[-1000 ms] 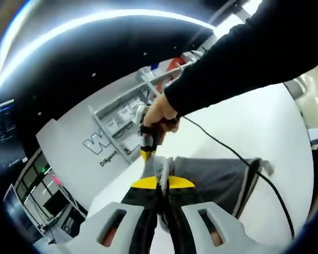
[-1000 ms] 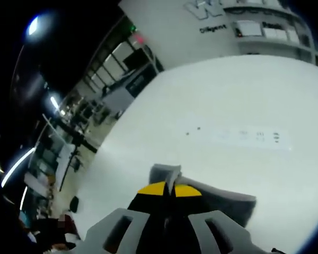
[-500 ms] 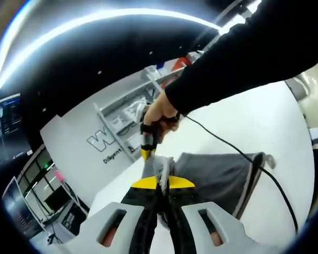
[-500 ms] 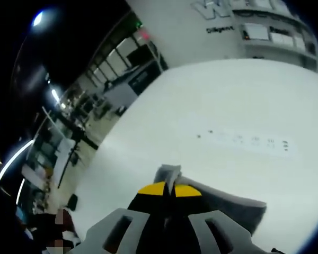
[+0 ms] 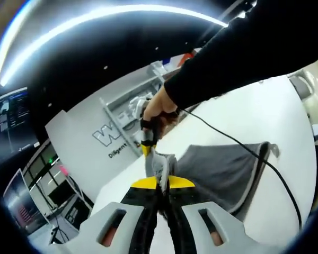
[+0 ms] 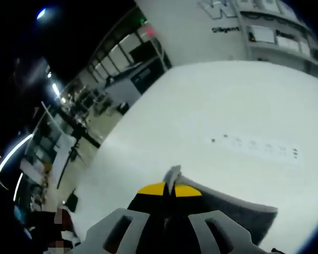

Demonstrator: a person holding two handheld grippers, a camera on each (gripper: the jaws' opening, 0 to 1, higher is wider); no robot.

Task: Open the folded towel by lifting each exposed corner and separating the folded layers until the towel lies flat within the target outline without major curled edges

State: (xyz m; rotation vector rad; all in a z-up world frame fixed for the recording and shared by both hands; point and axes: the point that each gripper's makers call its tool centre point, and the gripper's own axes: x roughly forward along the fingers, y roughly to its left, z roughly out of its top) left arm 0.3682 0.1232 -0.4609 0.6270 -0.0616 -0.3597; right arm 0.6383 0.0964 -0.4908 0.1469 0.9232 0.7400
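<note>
The grey towel (image 5: 222,169), soft and matte with a paler edge band, is held raised over the white bench (image 5: 265,111), its long axis stretched between both tongs. The left tongs (image 5: 163,186) are closed on one corner; the right tongs (image 6: 171,191) are clamped on another corner, cloth trailing rightward.

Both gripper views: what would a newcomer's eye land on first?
In the left gripper view, the grey towel stretches up off the white table, one corner pinched in the left gripper at bottom centre and the next in the right gripper, gripped by a black-sleeved hand above it. A black cable loops across the cloth. In the right gripper view, the right gripper clamps a grey corner low at centre.
</note>
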